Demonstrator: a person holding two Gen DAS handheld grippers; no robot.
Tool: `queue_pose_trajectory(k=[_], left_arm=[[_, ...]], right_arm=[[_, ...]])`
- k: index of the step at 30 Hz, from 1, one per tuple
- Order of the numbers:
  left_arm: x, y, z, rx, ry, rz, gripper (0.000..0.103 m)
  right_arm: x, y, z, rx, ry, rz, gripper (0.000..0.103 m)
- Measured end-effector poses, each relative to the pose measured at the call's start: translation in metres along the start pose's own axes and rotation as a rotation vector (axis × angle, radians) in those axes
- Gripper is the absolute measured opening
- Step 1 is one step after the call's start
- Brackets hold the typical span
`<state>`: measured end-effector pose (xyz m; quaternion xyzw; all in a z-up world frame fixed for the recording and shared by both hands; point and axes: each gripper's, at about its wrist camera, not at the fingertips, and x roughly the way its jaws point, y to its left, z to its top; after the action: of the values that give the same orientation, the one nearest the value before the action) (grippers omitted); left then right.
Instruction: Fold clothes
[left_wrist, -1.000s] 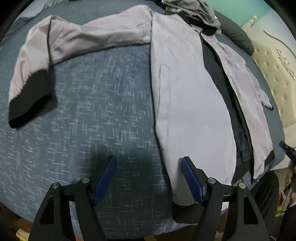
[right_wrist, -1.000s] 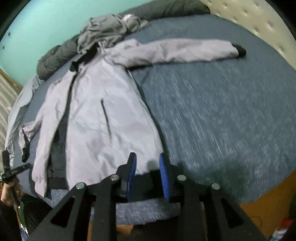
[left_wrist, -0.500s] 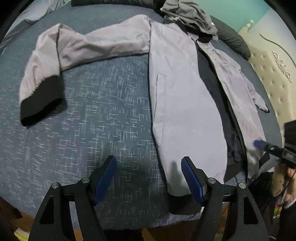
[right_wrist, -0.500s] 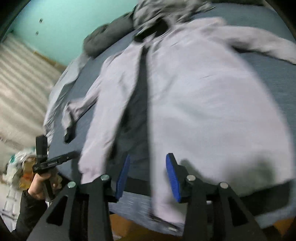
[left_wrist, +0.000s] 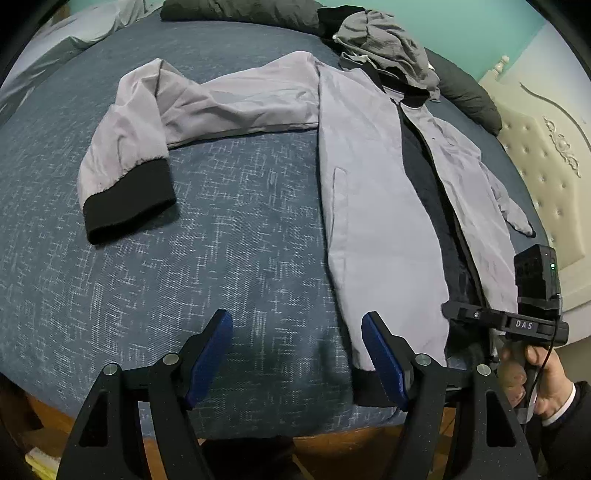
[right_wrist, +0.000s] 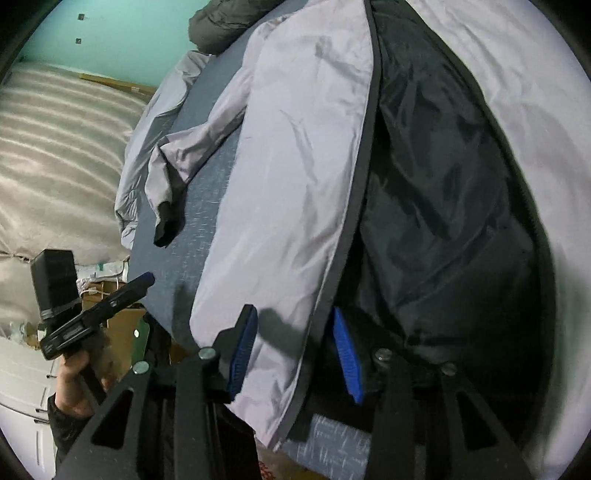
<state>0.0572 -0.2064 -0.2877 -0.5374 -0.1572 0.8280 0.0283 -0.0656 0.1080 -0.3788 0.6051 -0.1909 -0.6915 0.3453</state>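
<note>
**Grey jacket spread open on the bed**

The grey jacket (left_wrist: 373, 206) is lying unzipped across the blue bedspread (left_wrist: 229, 258), filling the frame's right half. The left gripper (left_wrist: 297, 354) is hovering at lower centre, spread wide, grasping nothing. The right gripper (right_wrist: 291, 350) is straddling the jacket's front edge, parted, not clenched.

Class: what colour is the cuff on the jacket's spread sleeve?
Black cuff, seen best in the left wrist view.

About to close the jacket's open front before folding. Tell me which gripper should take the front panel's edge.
Right. The right gripper is open and straddles the lower edge of the jacket front panel. The left gripper is open over bare bedspread, beside the hem.
</note>
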Motion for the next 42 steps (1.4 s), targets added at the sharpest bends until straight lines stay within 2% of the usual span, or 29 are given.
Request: queue_pose_trajectory(k=[2,5,10,16,23,30,33,39,40,42], left_arm=[[0.0,0.002,-0.001,-0.004,0.0,0.0,0.076],[0.002,0.001,-0.002,-0.009,0.004,-0.008,0.076],[0.008,-0.009,-0.002,0.004,0.013,-0.024,0.076],[0.018,-0.028,-0.002,0.031,0.03,-0.051,0.076],[0.047,-0.063,0.0,0.061,0.071,-0.101,0.079],[0.075,-0.087,-0.002,0.051,0.114,-0.125,0.079],[0.084,-0.085,-0.004,0.032,0.128,-0.108,0.079],[0.09,-0.083,-0.004,-0.002,0.123,-0.128,0.079],[0.09,-0.083,-0.005,-0.002,0.124,-0.128,0.079],[0.088,-0.082,-0.005,-0.001,0.123,-0.129,0.079]], right_arm=[[-0.003,-0.001,-0.001,-0.004,-0.016,0.003,0.035],[-0.013,0.0,0.0,-0.039,-0.041,-0.018,0.011],[-0.048,0.0,0.007,-0.087,-0.105,-0.05,0.004],[-0.098,-0.014,0.024,-0.104,-0.178,-0.147,0.003],[-0.126,-0.05,0.03,-0.067,-0.181,-0.261,0.003],[-0.127,-0.064,0.024,-0.037,-0.184,-0.244,0.002],[-0.127,-0.067,0.022,-0.032,-0.182,-0.23,0.002],[-0.126,-0.076,0.017,-0.002,-0.169,-0.205,0.003],[-0.123,-0.076,0.016,0.0,-0.16,-0.196,0.006],[-0.118,-0.076,0.014,-0.004,-0.143,-0.183,0.023]])
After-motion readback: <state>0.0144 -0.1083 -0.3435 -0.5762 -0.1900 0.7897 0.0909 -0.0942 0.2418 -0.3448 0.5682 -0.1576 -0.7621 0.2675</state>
